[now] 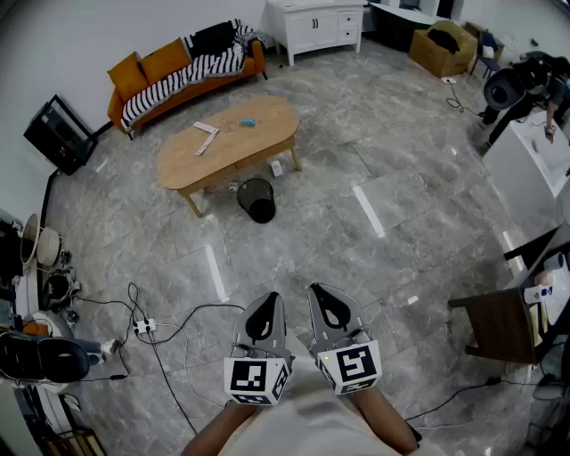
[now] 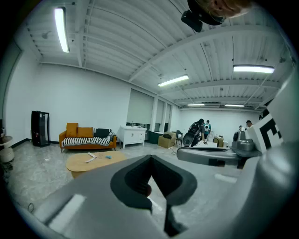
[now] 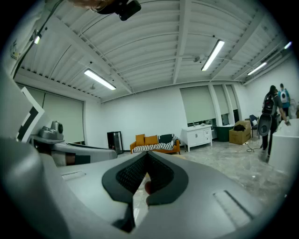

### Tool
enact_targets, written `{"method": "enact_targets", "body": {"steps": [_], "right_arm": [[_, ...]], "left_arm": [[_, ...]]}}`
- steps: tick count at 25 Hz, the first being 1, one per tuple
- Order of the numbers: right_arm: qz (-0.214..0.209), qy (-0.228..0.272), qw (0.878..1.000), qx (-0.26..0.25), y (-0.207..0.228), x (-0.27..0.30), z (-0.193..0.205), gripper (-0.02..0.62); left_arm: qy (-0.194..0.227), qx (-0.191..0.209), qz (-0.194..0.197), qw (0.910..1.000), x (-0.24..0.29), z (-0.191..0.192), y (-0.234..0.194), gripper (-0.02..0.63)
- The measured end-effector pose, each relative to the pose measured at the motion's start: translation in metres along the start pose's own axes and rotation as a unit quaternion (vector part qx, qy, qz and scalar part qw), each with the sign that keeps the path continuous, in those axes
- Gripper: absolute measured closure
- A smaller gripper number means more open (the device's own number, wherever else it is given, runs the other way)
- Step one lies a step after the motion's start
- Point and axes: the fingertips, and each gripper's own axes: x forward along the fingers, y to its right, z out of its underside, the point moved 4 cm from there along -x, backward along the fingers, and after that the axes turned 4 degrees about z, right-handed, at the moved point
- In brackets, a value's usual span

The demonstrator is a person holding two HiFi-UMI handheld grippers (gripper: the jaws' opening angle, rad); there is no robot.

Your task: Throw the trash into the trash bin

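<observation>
Both grippers sit low and side by side, well short of the coffee table [image 1: 227, 147], with open floor between them and it. Left gripper [image 1: 270, 303]: jaws brought together at the tips, nothing held; its own view shows only the bare padded hollow behind the tips. Right gripper [image 1: 318, 294]: likewise closed tip to tip and empty, with a thin slit of floor showing below the meeting point. The trash bin [image 1: 257, 199] is black mesh and stands on the floor just beside the table's near edge, on the grippers' side; cannot tell whether it is upright or tipped. On the table top, a white paper strip [image 1: 206, 134] lies toward the left half and a small blue item [image 1: 248, 121] lies near the middle, the two apart. A pale scrap [image 1: 276, 167] lies on the floor by the table's right leg, near the bin. An orange sofa [image 1: 142, 76] with a striped blanket stands behind the table against the wall. A white cabinet [image 1: 316, 27] stands beyond the table's far right end. Two white tape strips [image 1: 216, 272] are on the floor between the table and the grippers. A power strip [image 1: 142, 328] with loose cables lies well off the table's near left.
</observation>
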Motion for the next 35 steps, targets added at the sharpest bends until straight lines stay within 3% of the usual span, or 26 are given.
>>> {"method": "enact_targets", "body": {"steps": [15, 28, 35], "right_arm": [[-0.037, -0.009, 0.999, 0.026, -0.027, 0.086, -0.009, 0.574], [-0.060, -0.043, 0.997, -0.013, -0.109, 0.216, -0.041, 0.574], [-0.076, -0.048, 0.995, -0.034, -0.145, 0.279, -0.046, 0.574]], "left_arm": [[-0.009, -0.028, -0.027, 0.9992, 0.027, -0.007, -0.086, 0.606], [0.004, -0.050, -0.022, 0.9985, 0.043, -0.048, -0.250, 0.606], [0.003, -0.058, -0.021, 0.9981, 0.046, -0.049, -0.311, 0.606]]}}
